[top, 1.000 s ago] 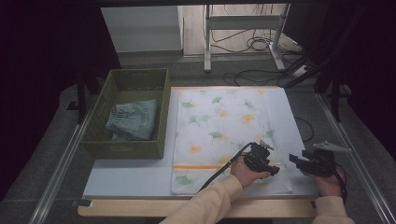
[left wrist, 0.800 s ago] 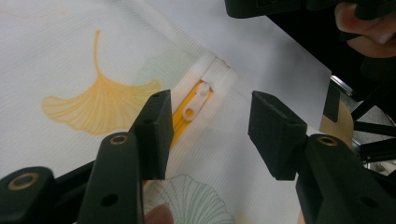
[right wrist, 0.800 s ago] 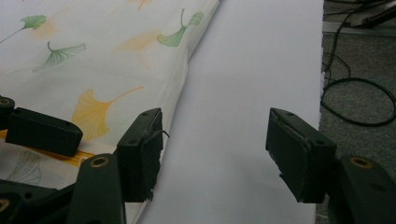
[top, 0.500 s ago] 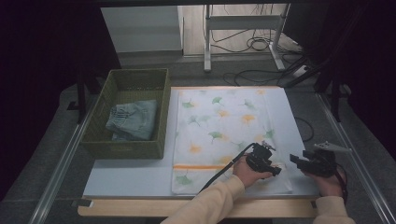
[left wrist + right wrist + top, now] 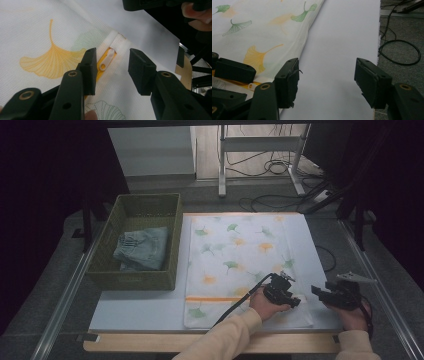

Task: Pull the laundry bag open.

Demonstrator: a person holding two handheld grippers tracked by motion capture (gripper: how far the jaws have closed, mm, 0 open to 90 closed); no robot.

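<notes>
Left Gripper Lines Up on the Zipper Pull

While the pillowcase (image 5: 240, 265) lies flat on the white table (image 5: 140, 307), printed with ginkgo leaves in yellow and green, the left gripper (image 5: 111, 68) sits over its near right corner, where the orange zipper band (image 5: 212, 298) ends. In the left gripper view the small white zipper pull (image 5: 106, 59) lies between the two black jaws, closer to the left one. Those jaws have just been closing and now stand about half open; neither pad presses on the pull yet, so nothing is held.

Just beside the cloth's right edge, the right gripper (image 5: 327, 80) hovers over bare table, its jaws wide apart and empty.

The step in hand looks like taking hold of the pull to work the zipper. The next move probably calls for a small, exact pinch: the tab is thin, flat and smooth plastic, lying flush on the fabric, so the pads need to come down low and centred or they may catch the cloth instead. The right gripper may have to pin the corner while the pull slides.

The fabric is a fine, light weave with a soft ribbed grain. The pads are blocky foam, the right ones frayed at their edges. At the left, a woven green basket (image 5: 102, 270) holds folded denim (image 5: 142, 249).
</notes>
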